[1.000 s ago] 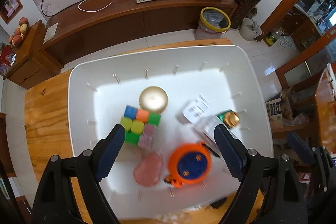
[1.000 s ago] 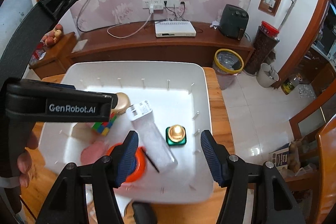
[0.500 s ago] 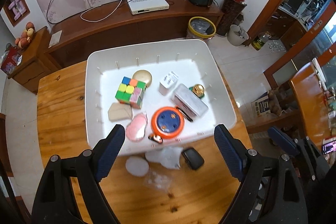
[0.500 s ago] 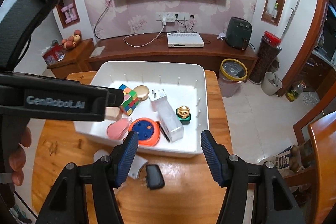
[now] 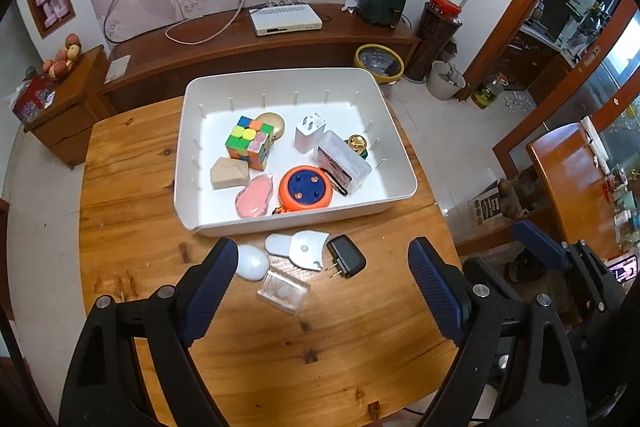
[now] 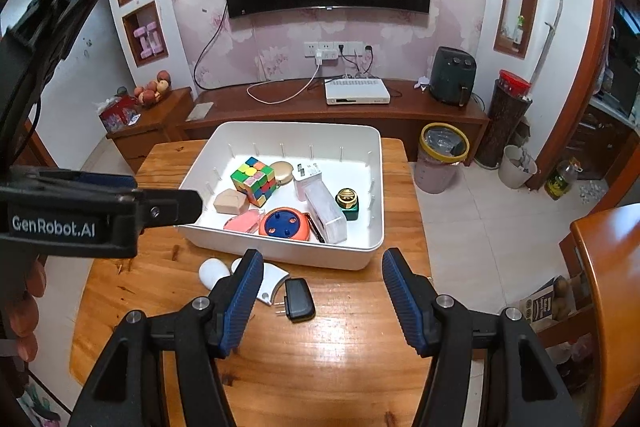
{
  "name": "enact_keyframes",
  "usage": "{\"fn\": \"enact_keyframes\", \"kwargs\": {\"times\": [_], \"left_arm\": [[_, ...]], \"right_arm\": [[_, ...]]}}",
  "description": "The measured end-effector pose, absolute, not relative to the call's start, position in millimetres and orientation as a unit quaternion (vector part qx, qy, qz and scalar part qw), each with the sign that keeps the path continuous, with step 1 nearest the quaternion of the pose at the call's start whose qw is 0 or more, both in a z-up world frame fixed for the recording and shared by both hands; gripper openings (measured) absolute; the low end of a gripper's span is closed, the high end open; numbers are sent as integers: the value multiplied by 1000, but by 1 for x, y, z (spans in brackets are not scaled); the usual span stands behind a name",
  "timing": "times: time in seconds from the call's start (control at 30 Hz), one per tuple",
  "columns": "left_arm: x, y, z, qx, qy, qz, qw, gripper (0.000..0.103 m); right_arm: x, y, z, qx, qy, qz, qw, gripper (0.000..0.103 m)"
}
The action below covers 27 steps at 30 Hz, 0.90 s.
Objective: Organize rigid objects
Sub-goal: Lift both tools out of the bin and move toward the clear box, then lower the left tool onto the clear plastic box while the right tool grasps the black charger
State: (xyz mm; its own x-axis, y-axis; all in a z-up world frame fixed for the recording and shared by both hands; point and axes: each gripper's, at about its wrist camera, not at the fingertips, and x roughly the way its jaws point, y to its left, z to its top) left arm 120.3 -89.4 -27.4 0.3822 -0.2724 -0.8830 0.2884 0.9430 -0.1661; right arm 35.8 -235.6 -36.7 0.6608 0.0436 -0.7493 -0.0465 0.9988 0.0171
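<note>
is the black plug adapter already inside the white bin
No, the black plug adapter lies on the wooden table just in front of the white bin, outside its near wall.

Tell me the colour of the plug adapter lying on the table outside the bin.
Black plug adapter, clearest in the right wrist view.

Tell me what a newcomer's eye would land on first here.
Probably the white bin at the far side of the wooden table, crowded with a multicoloured puzzle cube and an orange round reel. Next, the loose items on the table in front of it, including a black plug adapter and a clear box, with both grippers open above.
</note>
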Motion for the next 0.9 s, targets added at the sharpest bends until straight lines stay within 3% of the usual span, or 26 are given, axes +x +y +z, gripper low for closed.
{"fn": "enact_keyframes", "kwargs": {"times": [0.9], "left_arm": [[53,-45,-98,-14,535,-107,838,89]], "right_arm": [[-16,-228,-85,-23,414,45,909,63]]}}
